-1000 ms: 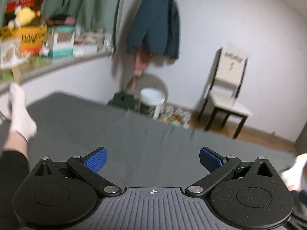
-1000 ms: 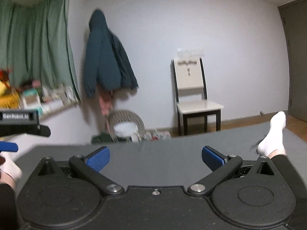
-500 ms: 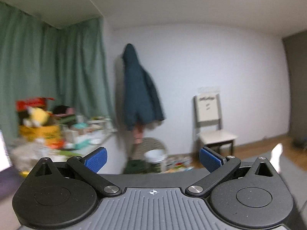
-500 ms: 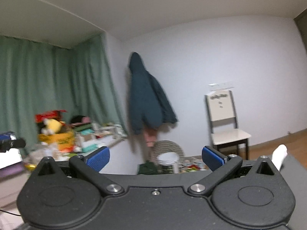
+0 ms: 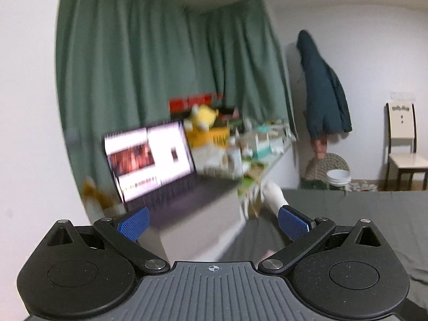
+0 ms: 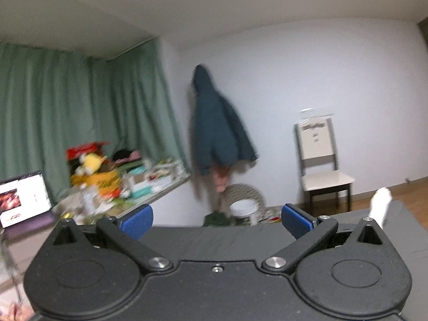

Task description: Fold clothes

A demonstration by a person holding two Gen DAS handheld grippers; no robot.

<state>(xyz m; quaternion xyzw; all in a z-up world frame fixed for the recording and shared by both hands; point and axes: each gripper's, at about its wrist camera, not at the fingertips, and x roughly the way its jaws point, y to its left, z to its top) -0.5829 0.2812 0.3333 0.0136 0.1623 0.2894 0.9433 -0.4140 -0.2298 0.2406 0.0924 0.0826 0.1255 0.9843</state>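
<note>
No garment lies within reach of either gripper. My left gripper point(image 5: 213, 220) is open, its blue pads wide apart with nothing between them, raised and aimed at a laptop and a cluttered ledge. My right gripper point(image 6: 217, 220) is also open and empty, pointing across the dark grey bed sheet point(image 6: 214, 236) toward the far wall. A dark teal jacket point(image 6: 218, 139) hangs on that wall, also in the left wrist view as the jacket point(image 5: 323, 101). A person's foot in a white sock point(image 5: 274, 196) rests on the sheet point(image 5: 361, 208); another white sock point(image 6: 381, 206) shows at the right.
An open laptop point(image 5: 149, 157) stands beside a ledge crowded with boxes and a yellow plush toy point(image 5: 202, 117). Green curtains point(image 5: 160, 67) cover the left wall. A chair point(image 6: 321, 160), a woven basket point(image 6: 242, 195) and a white bucket point(image 6: 244, 210) stand by the far wall.
Both grippers tilted up off the bed and swung left. The left view now takes in the laptop and curtains; the right view shows ceiling and ledge. Jaws stayed open.
</note>
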